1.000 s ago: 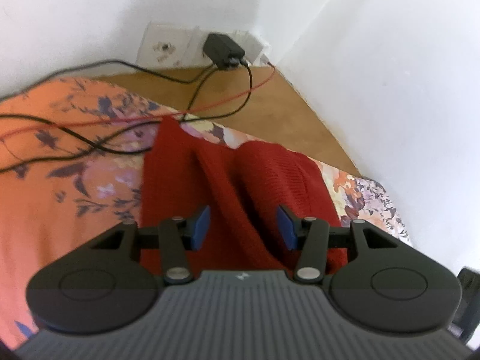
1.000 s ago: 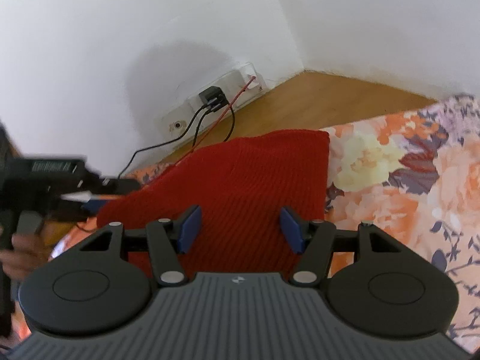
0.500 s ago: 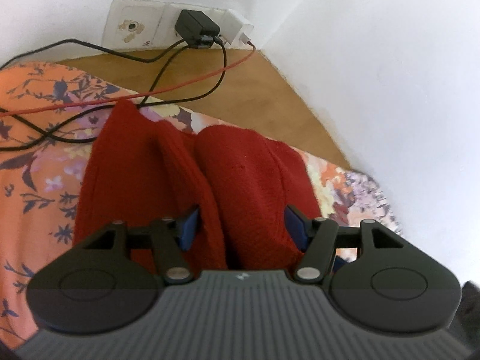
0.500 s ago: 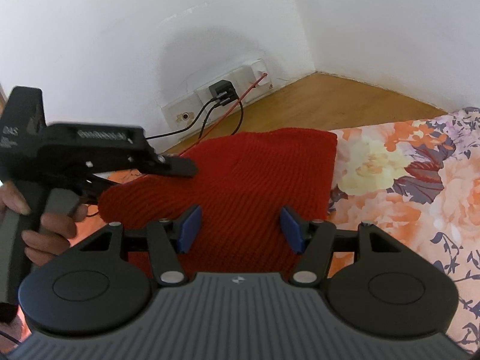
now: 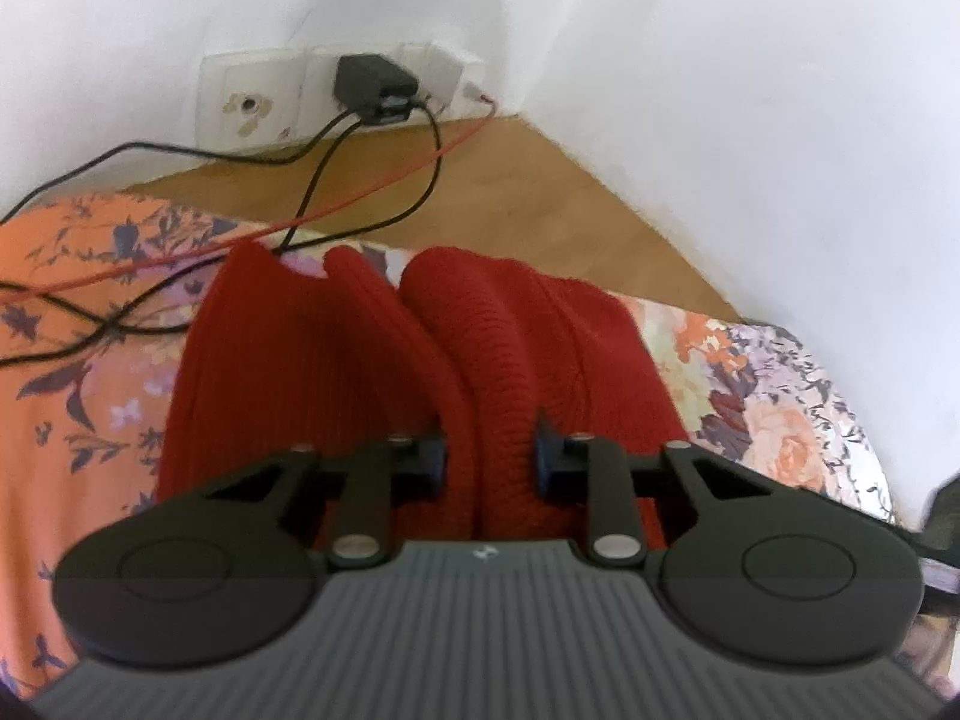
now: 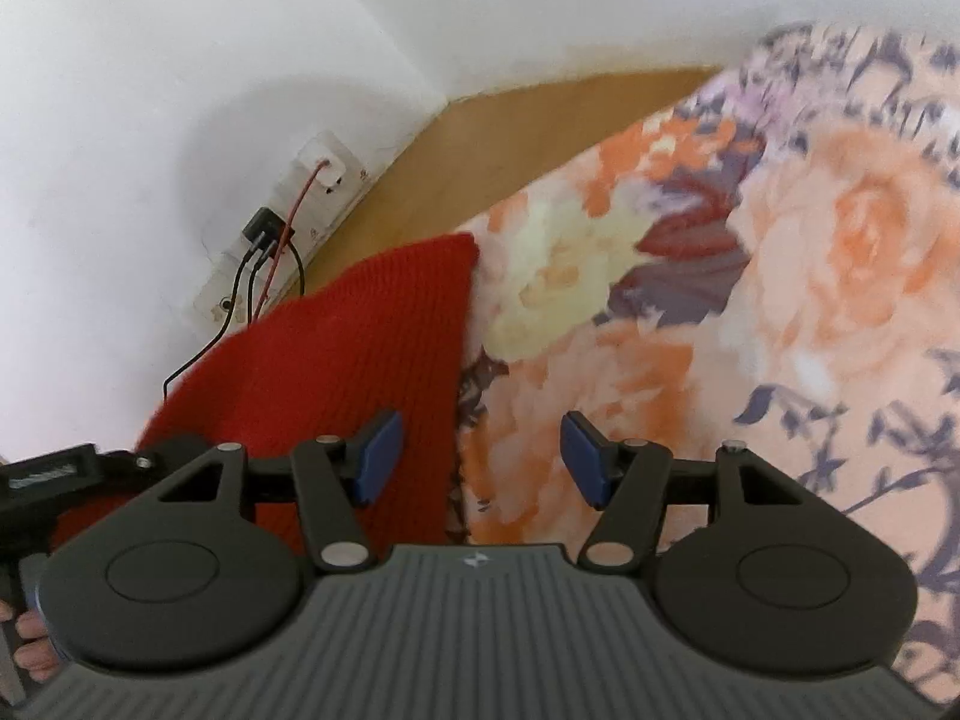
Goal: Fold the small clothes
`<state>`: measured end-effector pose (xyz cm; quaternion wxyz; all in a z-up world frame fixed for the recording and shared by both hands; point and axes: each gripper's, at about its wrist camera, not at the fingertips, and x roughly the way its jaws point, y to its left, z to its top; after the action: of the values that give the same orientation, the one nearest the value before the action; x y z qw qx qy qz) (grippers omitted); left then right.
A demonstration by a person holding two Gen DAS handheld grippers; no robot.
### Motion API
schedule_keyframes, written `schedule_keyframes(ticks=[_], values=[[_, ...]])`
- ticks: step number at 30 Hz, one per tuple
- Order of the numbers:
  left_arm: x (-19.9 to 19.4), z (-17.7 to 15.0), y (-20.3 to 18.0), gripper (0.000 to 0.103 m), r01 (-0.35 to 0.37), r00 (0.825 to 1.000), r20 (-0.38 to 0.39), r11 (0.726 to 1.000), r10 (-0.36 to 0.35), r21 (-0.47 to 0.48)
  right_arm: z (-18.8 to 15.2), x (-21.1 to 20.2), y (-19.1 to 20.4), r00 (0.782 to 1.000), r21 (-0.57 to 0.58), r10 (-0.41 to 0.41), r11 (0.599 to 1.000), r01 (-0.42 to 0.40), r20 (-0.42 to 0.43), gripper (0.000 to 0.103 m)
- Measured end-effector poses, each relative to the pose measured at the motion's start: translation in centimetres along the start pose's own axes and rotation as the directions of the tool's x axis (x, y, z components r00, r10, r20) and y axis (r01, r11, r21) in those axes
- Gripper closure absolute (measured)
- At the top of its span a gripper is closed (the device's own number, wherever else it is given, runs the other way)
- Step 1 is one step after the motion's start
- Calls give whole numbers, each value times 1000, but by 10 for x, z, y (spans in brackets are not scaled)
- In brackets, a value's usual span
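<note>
We took the red knit garment (image 5: 414,372) as our landmark; it lay on the floral bedsheet (image 5: 78,360), bunched into ribbed, rounded folds. In the left wrist view our left gripper (image 5: 489,459) was clenched on a raised fold of that knit, the blue pads pressed into the wool from both sides. Only this view showed the folds from above and, left of the garment, the black cables (image 5: 90,324) and a thin red wire (image 5: 372,192) trailing across the sheet. Beyond the garment, a white wall socket plate (image 5: 252,96) held a black charger (image 5: 372,87), above a strip of bare wooden board (image 5: 540,204).

The right wrist view showed what the other did not: left of the garment, the body of the left gripper with a pale label whose writing we could not read, and fingers (image 6: 27,642) of a hand wrapped on its handle. Here the garment showed a flat ribbed face with a straight edge. Our right gripper (image 6: 477,459) was released, its jaws spread wide over the garment's right edge and the sheet beside it, grasping nothing. Right of the garment, large blurred orange roses filled the sheet.
</note>
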<state>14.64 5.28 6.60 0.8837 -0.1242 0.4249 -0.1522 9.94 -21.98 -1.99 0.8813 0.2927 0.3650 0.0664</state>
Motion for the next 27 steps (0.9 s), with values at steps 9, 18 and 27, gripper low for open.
schedule_keyframes(ticks=[9, 18, 27], values=[[-33, 7, 3, 81, 106, 990, 87, 994, -109, 38, 1, -3, 4, 989, 31, 145, 989, -147, 33, 39], [-62, 13, 37, 81, 85, 987, 139, 996, -83, -3, -10, -5, 60, 963, -106, 270, 957, -270, -22, 39], [-53, -8, 91, 80, -14, 997, 81, 998, 19, -57, -29, 0, 100, 965, -283, 244, 923, -262, -97, 38]])
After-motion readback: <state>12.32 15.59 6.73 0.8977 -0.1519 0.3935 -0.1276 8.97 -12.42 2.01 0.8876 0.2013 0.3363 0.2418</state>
